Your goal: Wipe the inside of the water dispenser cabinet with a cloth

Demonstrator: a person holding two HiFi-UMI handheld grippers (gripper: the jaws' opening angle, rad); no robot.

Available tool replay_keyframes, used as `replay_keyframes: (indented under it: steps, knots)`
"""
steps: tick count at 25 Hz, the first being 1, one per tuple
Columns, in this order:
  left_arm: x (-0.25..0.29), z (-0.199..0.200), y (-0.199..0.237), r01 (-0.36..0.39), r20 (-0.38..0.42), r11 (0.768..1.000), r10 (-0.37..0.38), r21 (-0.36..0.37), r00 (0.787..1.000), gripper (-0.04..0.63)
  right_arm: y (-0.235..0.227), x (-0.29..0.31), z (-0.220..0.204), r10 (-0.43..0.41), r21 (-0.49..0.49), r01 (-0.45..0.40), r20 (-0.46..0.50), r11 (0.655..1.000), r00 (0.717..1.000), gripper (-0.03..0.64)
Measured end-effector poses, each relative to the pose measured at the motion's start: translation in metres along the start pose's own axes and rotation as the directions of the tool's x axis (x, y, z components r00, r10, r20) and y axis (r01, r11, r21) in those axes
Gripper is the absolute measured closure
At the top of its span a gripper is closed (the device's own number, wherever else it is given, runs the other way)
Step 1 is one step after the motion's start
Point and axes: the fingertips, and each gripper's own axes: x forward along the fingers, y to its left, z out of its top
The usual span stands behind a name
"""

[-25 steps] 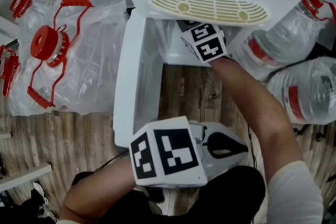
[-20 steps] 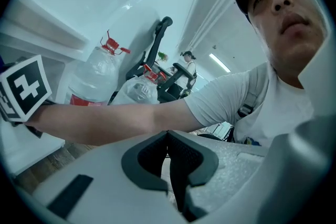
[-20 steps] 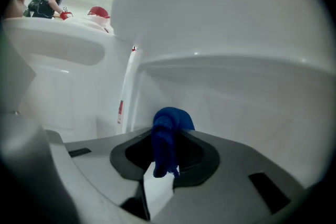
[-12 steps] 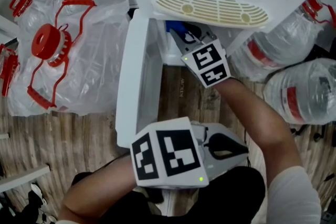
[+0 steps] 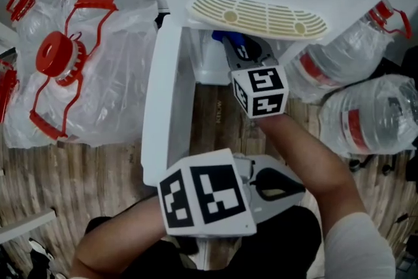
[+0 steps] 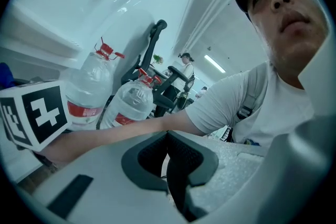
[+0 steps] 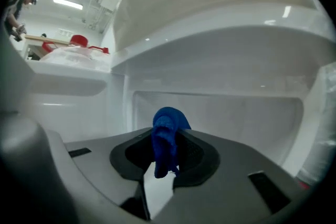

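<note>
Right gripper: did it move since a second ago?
Yes. The right gripper, holding the blue cloth, pulled back away from the drip tray, toward the bottom of the head view.

Cabinet interior (image 5: pixel 204 66) mostly hidden under drip tray (image 5: pixel 258 15); cloth (image 7: pixel 168 126) partly buried between jaws of right gripper (image 7: pixel 167 150).

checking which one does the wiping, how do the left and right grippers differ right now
The right gripper is shut on the blue cloth; the left gripper is shut on nothing.
The right gripper points into the open cabinet; the left gripper is held back near the person's body, outside it, facing the water bottles.
Both are the same grey build and carry a marker cube.
</note>
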Motion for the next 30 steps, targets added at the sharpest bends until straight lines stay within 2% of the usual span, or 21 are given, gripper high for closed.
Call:
replay_keyframes:
  steps: [5,9,15,22,27,30]
  knots:
    - [-0.002,0.002,-0.007,0.016,0.009,1.0,-0.016,0.006,1.0,0.592,-0.053,0.0,-0.018,-0.193,0.095,0.199,-0.066,0.975,0.979,0.532]
    - [-0.006,0.003,-0.014,0.032,0.018,0.999,-0.032,0.013,0.999,0.592,-0.089,-0.005,-0.031,-0.317,0.176,0.331,-0.102,0.927,0.943,0.532]
    - [-0.015,0.004,-0.024,0.045,0.025,0.999,-0.046,0.018,0.999,0.592,-0.111,-0.011,-0.041,-0.443,0.211,0.467,-0.152,0.859,0.884,0.532]
    - [-0.024,0.004,-0.03,0.055,0.018,0.998,-0.055,0.03,0.998,0.592,-0.115,-0.025,-0.046,-0.503,0.19,0.534,-0.188,0.824,0.843,0.532]
    - [-0.023,0.005,-0.032,0.072,0.001,0.997,-0.072,0.025,0.997,0.592,-0.109,-0.045,-0.054,-0.499,0.183,0.535,-0.207,0.825,0.841,0.532]
    - [-0.02,0.002,-0.032,0.083,-0.02,0.996,-0.083,0.023,0.996,0.592,-0.102,-0.057,-0.059,-0.483,0.197,0.521,-0.211,0.83,0.85,0.532]
